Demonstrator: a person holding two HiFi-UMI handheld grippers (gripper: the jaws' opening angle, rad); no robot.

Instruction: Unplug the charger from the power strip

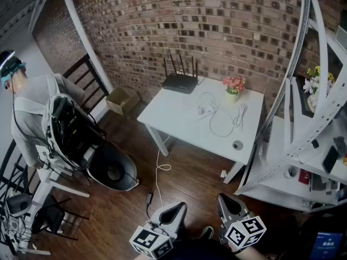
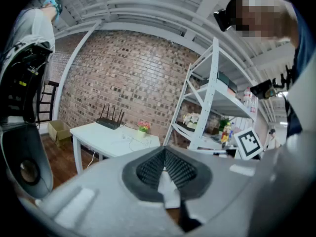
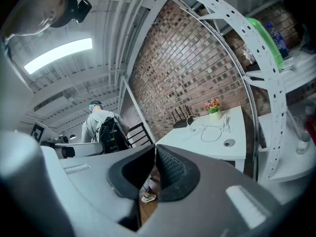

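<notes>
- Your left gripper point(image 2: 164, 151) has its jaws closed tip to tip, with nothing between the pads.
- Your right gripper point(image 3: 154, 148) is likewise pressed together at the tips and empty.
- In the head view both grippers sit low at the bottom edge, over the wooden floor point(image 1: 187, 186) and well apart from the table.
- The white table point(image 1: 173, 121) stands against the brick wall point(image 1: 227, 26), one corner turned towards you.
- The power strip point(image 1: 205, 111) lies near the middle of the tabletop. A white cable point(image 1: 221, 126) loops out from it towards the near edge, with a bundled length beside it. At this size you cannot tell the charger's plug apart from the strip.
- A black router point(image 1: 180, 82) with upright antennas sits at the table's far-left corner, and a small pot of pink flowers point(image 1: 234, 87) stands by the wall to its right.
- A round grey disc point(image 1: 237, 144) sits near the table's front-right edge.
- A white cord point(image 1: 160, 169) runs down from under the table to the floor.
- An open cardboard box point(image 1: 122, 99) rests on the floor by the wall, left of the table.
- White shelving point(image 1: 303, 140) fills the right side, close against the table's end.
- A person wearing a backpack point(image 1: 40, 110) stands at far left.
</notes>
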